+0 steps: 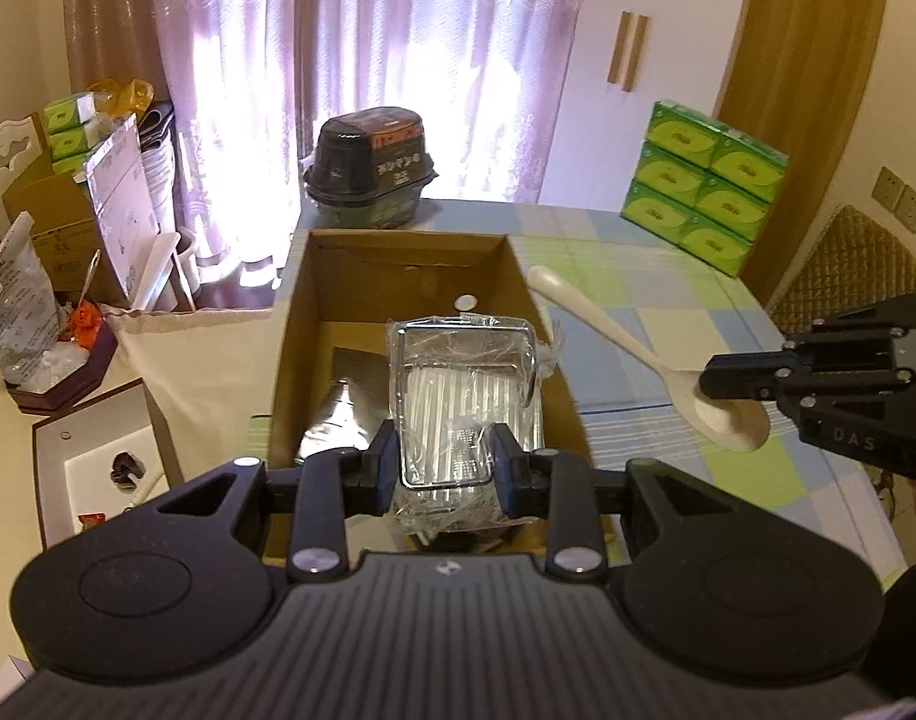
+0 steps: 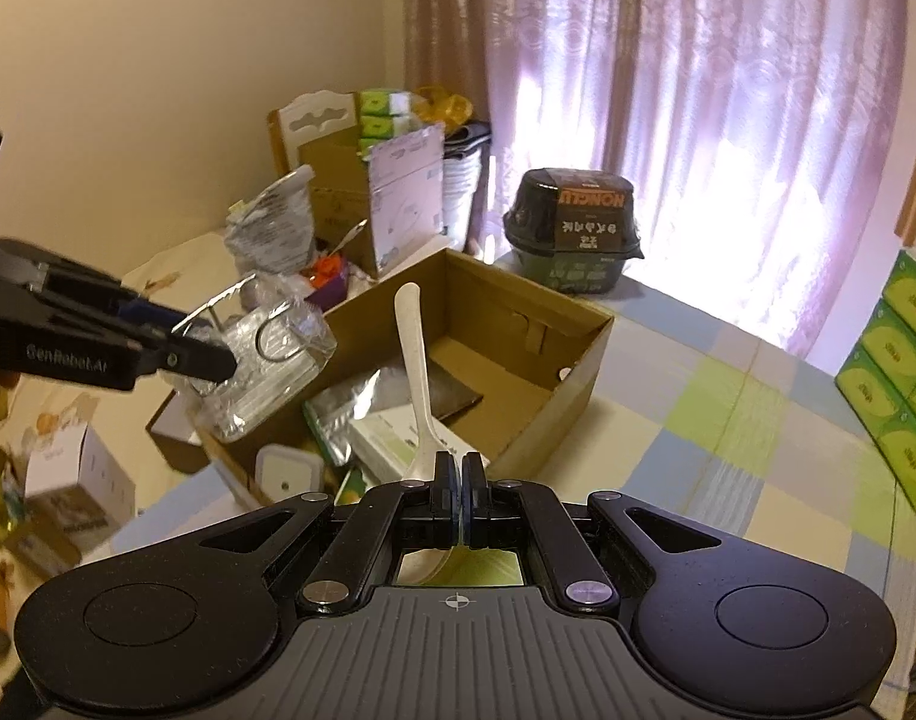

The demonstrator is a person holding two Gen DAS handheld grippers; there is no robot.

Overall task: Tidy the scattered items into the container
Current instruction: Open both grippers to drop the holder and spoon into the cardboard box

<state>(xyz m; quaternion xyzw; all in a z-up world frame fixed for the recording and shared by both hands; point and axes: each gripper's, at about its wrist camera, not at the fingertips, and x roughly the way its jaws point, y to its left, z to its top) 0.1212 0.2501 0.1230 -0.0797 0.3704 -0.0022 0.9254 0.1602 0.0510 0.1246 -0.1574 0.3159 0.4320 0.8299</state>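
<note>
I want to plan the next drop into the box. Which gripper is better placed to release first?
Left, probably. The left gripper holds the wrapped rack directly above the open box. The right gripper holds the spoon by its bowl, off to the box's side.

"GenRobotAI" on left tool (image 2: 176,354); "DAS" on right tool (image 1: 727,387).

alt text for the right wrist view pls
The right hand-held gripper is shut on a cream plastic spoon, handle pointing toward an open brown cardboard box on a pastel checked tablecloth. At left, the left hand-held gripper holds a clear-wrapped wire rack.
</note>
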